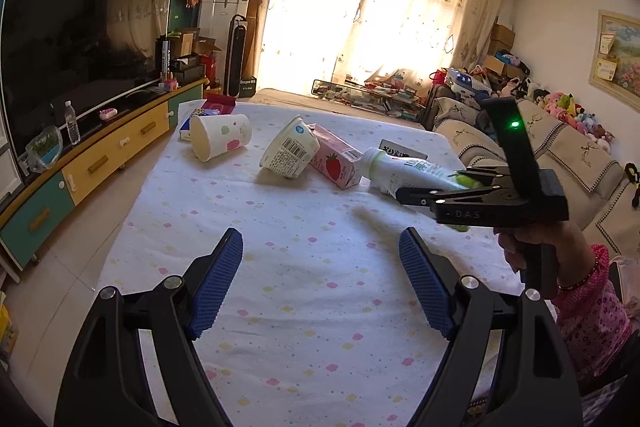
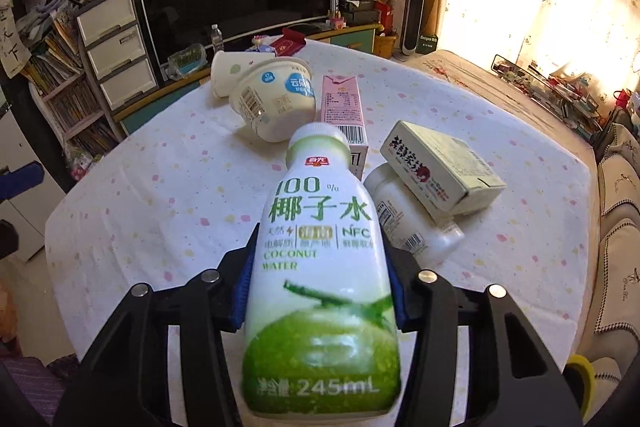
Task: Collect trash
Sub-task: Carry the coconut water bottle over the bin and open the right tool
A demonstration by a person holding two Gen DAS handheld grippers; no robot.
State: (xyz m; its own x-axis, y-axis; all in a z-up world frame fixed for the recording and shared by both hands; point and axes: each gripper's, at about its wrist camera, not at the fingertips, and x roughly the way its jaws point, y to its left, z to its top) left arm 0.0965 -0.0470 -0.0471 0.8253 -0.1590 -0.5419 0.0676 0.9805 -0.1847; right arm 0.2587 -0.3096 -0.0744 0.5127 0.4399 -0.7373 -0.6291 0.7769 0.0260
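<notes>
A white and green coconut water bottle [image 2: 324,267] lies between the blue pads of my right gripper [image 2: 320,235], which is shut on its body, cap pointing away. In the left wrist view the bottle [image 1: 404,169] sticks out of the right gripper [image 1: 412,193] just above the cloth. Beyond it lie a pink strawberry milk carton [image 2: 344,107], a tipped yogurt tub [image 2: 276,103] and a paper cup [image 2: 228,71] on its side. A beige box [image 2: 440,167] rests on a small white bottle [image 2: 412,223] to the right. My left gripper [image 1: 320,239] hangs open over bare cloth.
The table wears a white dotted cloth [image 1: 280,287]. A red box [image 1: 220,103] sits at its far end. A TV cabinet [image 1: 100,155] with a water bottle [image 1: 72,123] runs along the left, a sofa [image 1: 560,147] along the right. A hand in a pink sleeve [image 1: 580,287] holds the right gripper.
</notes>
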